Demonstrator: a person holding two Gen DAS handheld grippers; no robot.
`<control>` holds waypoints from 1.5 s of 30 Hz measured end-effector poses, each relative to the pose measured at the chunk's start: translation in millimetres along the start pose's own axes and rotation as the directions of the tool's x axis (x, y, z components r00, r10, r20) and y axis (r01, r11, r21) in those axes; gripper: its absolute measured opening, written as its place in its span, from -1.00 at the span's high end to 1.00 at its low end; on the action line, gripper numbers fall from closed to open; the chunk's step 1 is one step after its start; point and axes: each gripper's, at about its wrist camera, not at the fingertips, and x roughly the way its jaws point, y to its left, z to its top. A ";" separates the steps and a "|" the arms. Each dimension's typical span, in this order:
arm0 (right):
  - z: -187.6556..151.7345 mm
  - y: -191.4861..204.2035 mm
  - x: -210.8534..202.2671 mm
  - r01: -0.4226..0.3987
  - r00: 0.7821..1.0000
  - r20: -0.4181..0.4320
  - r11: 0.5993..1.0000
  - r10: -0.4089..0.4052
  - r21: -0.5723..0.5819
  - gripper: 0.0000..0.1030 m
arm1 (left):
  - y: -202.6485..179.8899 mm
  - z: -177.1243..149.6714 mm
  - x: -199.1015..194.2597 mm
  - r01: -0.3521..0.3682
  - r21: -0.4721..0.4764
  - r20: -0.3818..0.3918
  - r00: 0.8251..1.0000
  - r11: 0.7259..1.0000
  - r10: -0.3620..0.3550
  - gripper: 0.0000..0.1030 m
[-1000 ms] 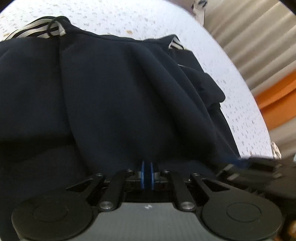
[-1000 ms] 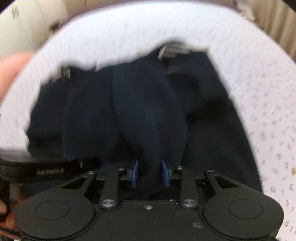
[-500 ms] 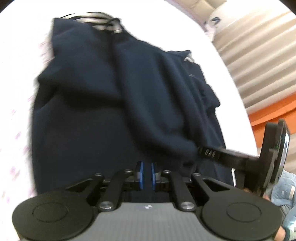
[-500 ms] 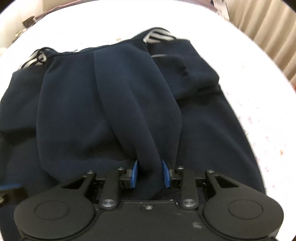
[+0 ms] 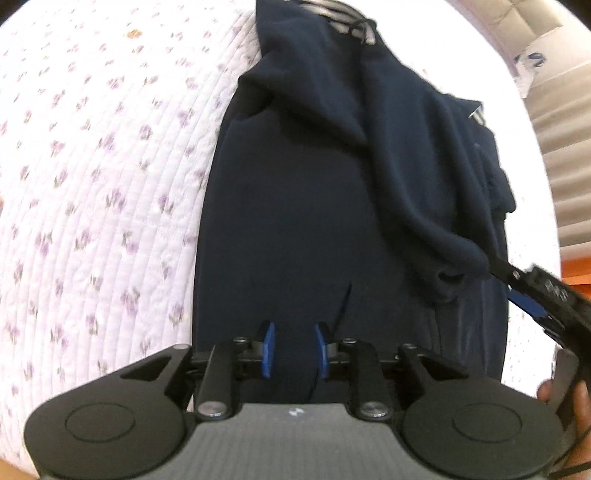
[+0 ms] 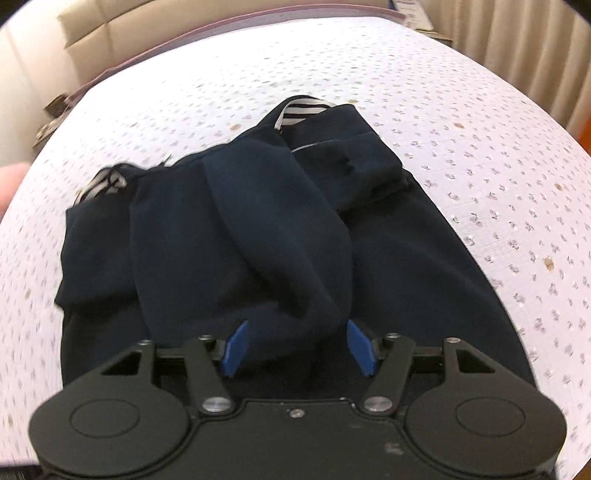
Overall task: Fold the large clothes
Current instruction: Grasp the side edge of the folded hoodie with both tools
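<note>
A dark navy garment [image 5: 332, 206] with striped black-and-white trim [image 5: 351, 22] lies folded over on a white quilted bedspread. In the left wrist view my left gripper [image 5: 294, 349] is open just above the garment's near end, holding nothing. My right gripper [image 5: 532, 295] shows at the right edge beside a bunched fold. In the right wrist view the garment [image 6: 258, 229] fills the middle, and my right gripper [image 6: 297, 345] is open wide with a thick fold lying loose between its blue pads [image 6: 233, 347].
The bedspread [image 5: 92, 184] with small purple flowers spreads to the left and around the garment [image 6: 480, 129]. A beige headboard [image 6: 92, 33] stands at the far edge, and curtains [image 6: 517, 40] hang at the right.
Both grippers have opened and let go of the cloth. The lifted fold has dropped onto the garment, and the left gripper has swung so the bedspread shows at the left.
</note>
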 end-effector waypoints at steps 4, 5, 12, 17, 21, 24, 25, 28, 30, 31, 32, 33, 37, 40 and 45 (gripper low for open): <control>-8.0 -45.8 -5.7 -0.015 0.999 -0.038 0.996 0.012 -0.083 -0.40 | -1.5 -10.0 1.6 -0.008 -0.024 -0.015 1.000 1.000 0.007 0.20; -10.9 -64.5 -8.4 -0.018 0.999 -0.053 0.995 0.013 -0.100 -0.40 | -0.3 -13.5 1.5 0.007 -0.036 -0.024 1.000 0.999 -0.008 0.15; -36.1 -180.8 -22.5 0.031 0.967 -0.250 0.994 -0.056 -0.104 -0.46 | 27.6 -49.6 5.8 0.053 -0.083 -0.122 0.991 0.995 -0.063 -0.05; -54.9 -195.9 -9.1 -0.037 0.919 -0.394 0.995 -0.004 -0.095 -0.56 | 56.8 -76.2 13.9 0.082 -0.150 -0.164 0.981 0.985 -0.107 -0.06; -64.3 -196.3 1.5 -0.018 0.898 -0.439 0.992 -0.037 -0.122 -0.57 | 71.7 -93.2 20.6 0.106 -0.165 -0.170 0.976 0.981 -0.134 -0.06; -72.4 -198.2 8.8 -0.062 0.865 -0.502 0.995 0.012 -0.083 -0.57 | 77.3 -102.8 28.7 0.128 -0.165 -0.180 0.971 0.978 -0.157 -0.07; -75.8 -198.3 9.9 -0.058 0.861 -0.508 0.995 0.007 -0.085 -0.57 | 79.8 -105.6 30.5 0.139 -0.168 -0.179 0.969 0.976 -0.169 -0.07; -86.7 -198.5 13.0 -0.056 0.841 -0.541 0.996 0.011 -0.066 -0.57 | 82.9 -110.5 31.4 0.163 -0.174 -0.165 0.967 0.971 -0.192 -0.13; -92.0 -195.4 15.1 -0.061 0.830 -0.556 0.997 0.030 -0.038 -0.56 | 83.7 -115.6 30.6 0.188 -0.187 -0.171 0.960 0.964 -0.221 -0.25; -92.3 -194.9 17.0 -0.063 0.829 -0.559 0.997 0.032 -0.036 -0.56 | 84.3 -119.0 30.2 0.204 -0.190 -0.180 0.954 0.960 -0.239 -0.28; -93.8 -191.3 18.0 -0.062 0.828 -0.560 0.997 0.032 -0.035 -0.58 | 86.0 -124.2 29.8 0.214 -0.185 -0.188 0.950 0.959 -0.248 -0.30; -97.2 -188.0 17.5 -0.064 0.826 -0.563 0.997 0.034 -0.034 -0.51 | 86.1 -128.0 29.5 0.218 -0.176 -0.196 0.948 0.960 -0.251 -0.29; -100.1 -171.1 19.4 -0.075 0.823 -0.567 0.996 0.032 -0.054 0.09 | 83.9 -137.9 31.2 0.233 -0.179 -0.208 0.941 0.956 -0.268 -0.23; -96.7 -164.3 16.8 -0.112 0.815 -0.576 0.993 0.066 -0.044 0.73 | 73.8 -149.8 32.9 0.175 -0.100 -0.225 0.955 0.979 -0.194 0.28; -79.3 -162.4 9.2 -0.138 0.820 -0.554 0.989 0.143 0.049 0.82 | 60.4 -168.0 29.4 0.122 -0.060 -0.171 0.977 0.991 -0.130 1.00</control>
